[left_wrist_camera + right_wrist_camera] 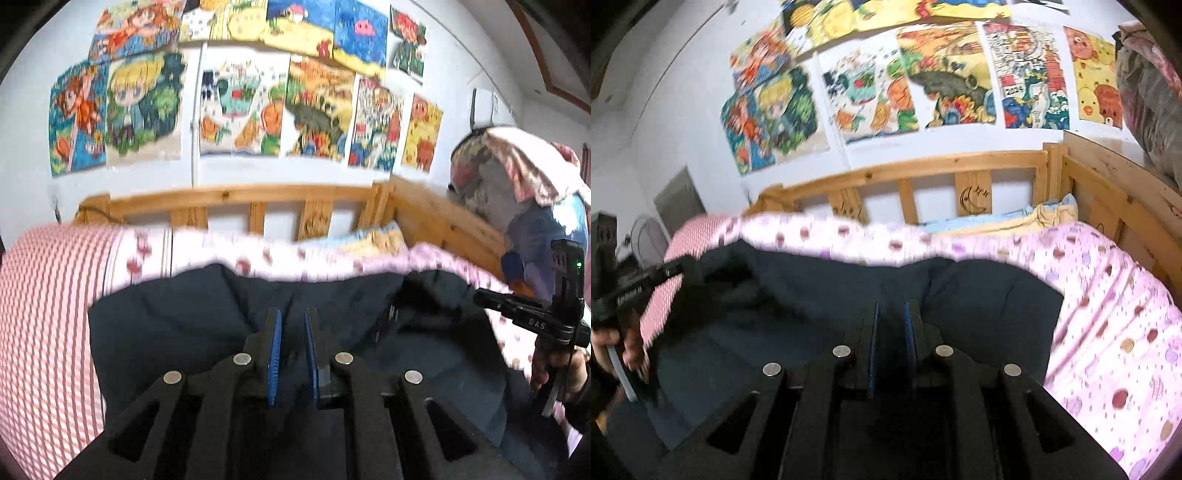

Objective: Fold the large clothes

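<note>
Wooden bed frame with slatted rails closes the far side and the right side; open room remains at the near and left edges. Pink patterned sheet covers the mattress, a red-striped cover lying at its left end. Dark navy garment is spread across the near half of the sheet. Left gripper and right gripper hover over the garment, each with a narrow gap between its blue pads and nothing visibly between them. A hand grasps the right gripper's handle.
</note>
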A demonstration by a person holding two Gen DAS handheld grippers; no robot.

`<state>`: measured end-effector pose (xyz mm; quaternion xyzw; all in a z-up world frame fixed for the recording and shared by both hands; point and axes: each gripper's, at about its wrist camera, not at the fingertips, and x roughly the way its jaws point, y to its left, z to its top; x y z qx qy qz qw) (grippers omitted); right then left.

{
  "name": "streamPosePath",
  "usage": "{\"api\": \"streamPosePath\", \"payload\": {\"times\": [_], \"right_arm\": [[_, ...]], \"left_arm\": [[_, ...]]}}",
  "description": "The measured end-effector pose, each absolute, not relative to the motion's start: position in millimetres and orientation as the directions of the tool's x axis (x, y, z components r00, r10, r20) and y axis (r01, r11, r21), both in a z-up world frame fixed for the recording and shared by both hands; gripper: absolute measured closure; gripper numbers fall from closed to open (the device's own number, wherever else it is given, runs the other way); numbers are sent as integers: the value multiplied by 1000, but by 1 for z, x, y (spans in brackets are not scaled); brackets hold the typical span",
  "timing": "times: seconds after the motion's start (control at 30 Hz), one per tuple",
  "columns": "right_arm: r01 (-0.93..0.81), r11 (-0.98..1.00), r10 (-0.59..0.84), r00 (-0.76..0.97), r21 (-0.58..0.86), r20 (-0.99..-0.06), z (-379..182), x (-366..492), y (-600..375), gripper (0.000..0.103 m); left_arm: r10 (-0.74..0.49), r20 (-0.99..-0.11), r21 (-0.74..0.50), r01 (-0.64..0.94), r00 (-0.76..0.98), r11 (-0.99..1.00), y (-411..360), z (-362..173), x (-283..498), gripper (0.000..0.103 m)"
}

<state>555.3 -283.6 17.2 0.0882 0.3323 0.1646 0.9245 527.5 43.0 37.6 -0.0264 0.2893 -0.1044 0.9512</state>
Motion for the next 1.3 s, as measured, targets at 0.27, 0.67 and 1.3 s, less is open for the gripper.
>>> {"api": "streamPosePath", "payload": {"times": [0.27,0.67,1.3], "right_arm": [[-286,824,557,564,489,-610,-1,624,-252,91],[-461,836,456,282,298,-844,-91,610,-192,90],[-405,898,392,567,169,-724,-104,551,-191,85]], "left_arm": [[-342,-624,-281,207,703,937,12,43,602,91],[-373,-810,-181,412,453,893,-17,-48,590,95],[-280,-793,-62,387,541,920,-20,-59,564,96]]}}
